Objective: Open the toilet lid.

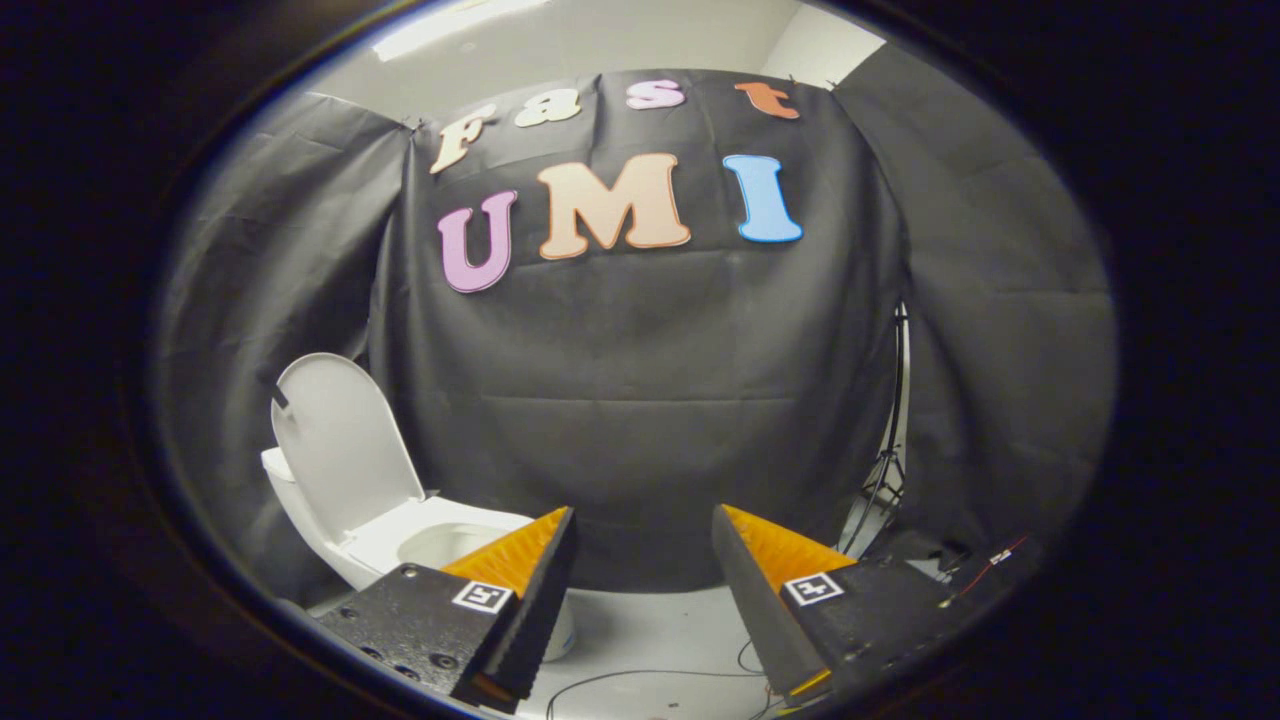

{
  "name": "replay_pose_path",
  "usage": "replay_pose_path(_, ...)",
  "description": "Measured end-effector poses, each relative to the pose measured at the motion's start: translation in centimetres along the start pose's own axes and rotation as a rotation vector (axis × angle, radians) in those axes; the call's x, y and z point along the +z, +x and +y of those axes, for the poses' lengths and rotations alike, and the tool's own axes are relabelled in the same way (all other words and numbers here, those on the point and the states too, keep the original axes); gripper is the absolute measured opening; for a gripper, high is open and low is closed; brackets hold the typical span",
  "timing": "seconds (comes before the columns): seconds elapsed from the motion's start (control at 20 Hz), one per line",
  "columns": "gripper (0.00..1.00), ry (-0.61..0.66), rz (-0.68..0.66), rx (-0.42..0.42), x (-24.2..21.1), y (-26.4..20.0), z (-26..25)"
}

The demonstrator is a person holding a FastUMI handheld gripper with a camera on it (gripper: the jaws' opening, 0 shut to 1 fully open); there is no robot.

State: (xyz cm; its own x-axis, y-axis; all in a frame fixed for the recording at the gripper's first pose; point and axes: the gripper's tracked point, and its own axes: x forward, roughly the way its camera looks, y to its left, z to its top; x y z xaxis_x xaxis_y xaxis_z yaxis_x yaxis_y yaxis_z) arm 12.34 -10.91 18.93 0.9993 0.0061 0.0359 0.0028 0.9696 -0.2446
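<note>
A: What takes up most of the scene?

B: The black cloth wall [640, 400] of the booth, hung in creased panels across the back and both sides. Above it runs a strip of pale ceiling [600, 40]. Below it lies a white floor [660, 630].

A: And the toilet?

B: The white ceramic toilet [320, 520] stands on the floor against the cloth, beyond the left finger and off to its left side. Its bowl opening [445, 545] is bare and shows just past that finger's tip.

A: Where is the lid?

B: The white oval plastic toilet lid [345, 440] stands raised, upright and leaning slightly back toward the cloth. Its inner face is turned this way. A small dark piece sits at its upper left edge; I cannot tell what it is.

A: What about the gripper?

B: The gripper [640, 530] hangs in the air, well apart from the toilet. Its jaws are spread wide with nothing between them; only floor and cloth show in the gap. Each finger carries a small square black-and-white marker [482, 596] on its top face.

A: Anything smaller?

B: A thin black metal stand [893, 420] rises by the cloth on the right, beyond the right finger. A thin dark cable [640, 676] loops over the floor between the fingers. Red wires [985, 568] lie on the body of the right finger.
</note>
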Motion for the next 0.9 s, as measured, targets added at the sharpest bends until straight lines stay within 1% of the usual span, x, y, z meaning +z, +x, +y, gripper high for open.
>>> replay_pose_path(0.2,0.84,0.015,0.015,0.006,-0.3,0.2,-0.2)
replay_pose_path(0.3,0.83,0.027,0.074,0.019,-1.6,0.3,-0.2)
replay_pose_path(0.4,0.84,0.031,0.096,0.038,-2.0,0.1,0.2)
replay_pose_path(0.55,0.84,0.016,0.1,0.053,-2.4,-0.4,0.5)
replay_pose_path(0.9,0.84,0.039,0.109,0.048,-2.9,-2.3,0.1)
